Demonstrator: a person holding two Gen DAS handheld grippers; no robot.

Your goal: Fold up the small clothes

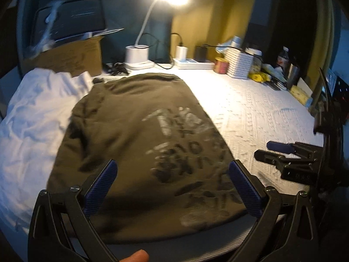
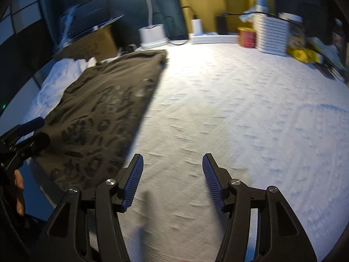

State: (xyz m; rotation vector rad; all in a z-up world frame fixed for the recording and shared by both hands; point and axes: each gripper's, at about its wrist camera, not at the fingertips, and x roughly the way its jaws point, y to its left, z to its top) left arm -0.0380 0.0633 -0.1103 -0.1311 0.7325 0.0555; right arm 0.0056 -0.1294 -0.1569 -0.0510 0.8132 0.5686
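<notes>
A dark olive T-shirt (image 1: 135,144) with pale printed lettering lies folded lengthwise on the white textured table cover (image 1: 257,113). My left gripper (image 1: 172,170) is open and empty, hovering over the shirt's near end. The shirt also shows in the right wrist view (image 2: 104,113), at the left. My right gripper (image 2: 172,163) is open and empty over the bare cover just right of the shirt's edge. It also shows in the left wrist view (image 1: 270,150) at the right. White crumpled clothes (image 1: 37,118) lie left of the shirt.
A cardboard box (image 1: 72,59) stands at the back left. A lit desk lamp (image 1: 139,56), a power strip (image 1: 194,64), a red tin (image 1: 221,64), a white ribbed container (image 1: 238,64) and small clutter line the back and right edge. The table's front edge is close below the grippers.
</notes>
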